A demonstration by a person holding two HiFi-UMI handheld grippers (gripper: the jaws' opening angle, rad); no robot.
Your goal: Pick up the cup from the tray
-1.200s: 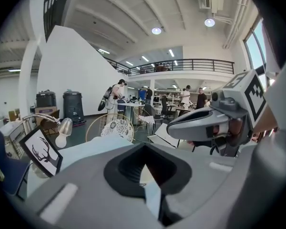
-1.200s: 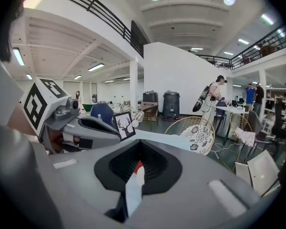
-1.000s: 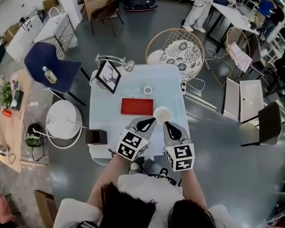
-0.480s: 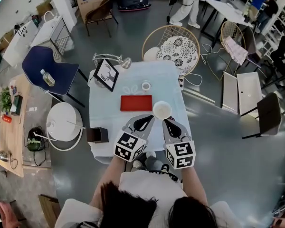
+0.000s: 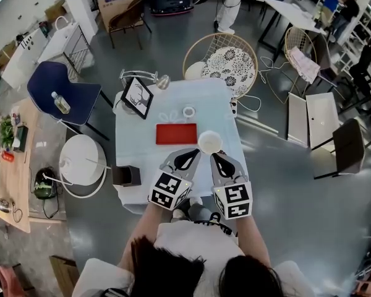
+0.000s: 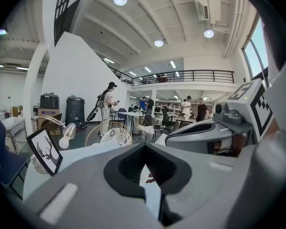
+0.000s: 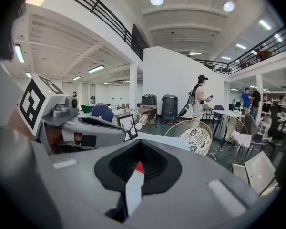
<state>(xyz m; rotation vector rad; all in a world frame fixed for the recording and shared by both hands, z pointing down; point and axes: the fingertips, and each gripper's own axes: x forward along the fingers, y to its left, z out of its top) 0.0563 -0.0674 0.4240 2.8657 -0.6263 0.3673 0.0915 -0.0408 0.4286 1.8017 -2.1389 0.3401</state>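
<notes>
At the table's (image 5: 131, 150) left front corner sits a black box (image 5: 126, 176), with a picture frame (image 5: 139, 98) further back and open cloth between them. Mid-table lies the red tray (image 5: 177, 133). My left gripper (image 5: 190, 156) hovers near its front edge, jaws pressed together, empty. The cup (image 5: 209, 142), white, round and upright with its mouth open to me, stands on the cloth just beside the tray's right front corner. My right gripper (image 5: 215, 156), jaws likewise together, sits just short of it, with bare cloth running right to the edge.
</notes>
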